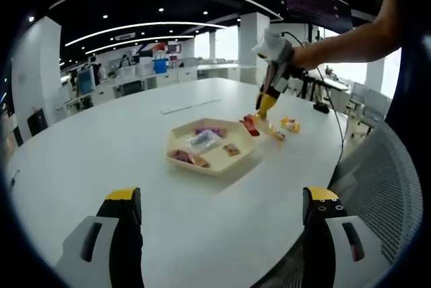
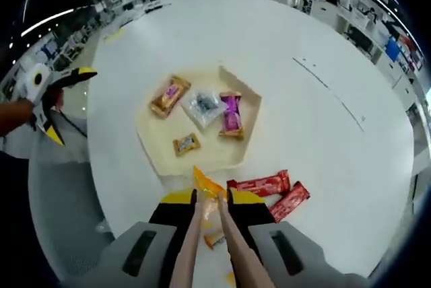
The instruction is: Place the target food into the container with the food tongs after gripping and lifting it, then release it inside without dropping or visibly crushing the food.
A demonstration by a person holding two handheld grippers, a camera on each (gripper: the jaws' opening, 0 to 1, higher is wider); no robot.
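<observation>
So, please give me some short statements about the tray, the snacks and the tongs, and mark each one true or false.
1. The cream hexagonal tray holds four wrapped snacks. True.
2. The two red wrapped bars lie inside the tray. False: they lie on the white round table, beside the tray.
3. The right tongs grip an orange-yellow snack packet. True.
4. The purple wrapped snack is outside the tray. False: it lies in the tray.
5. The left tongs hold a snack. False: they are open and hold nothing.
</observation>
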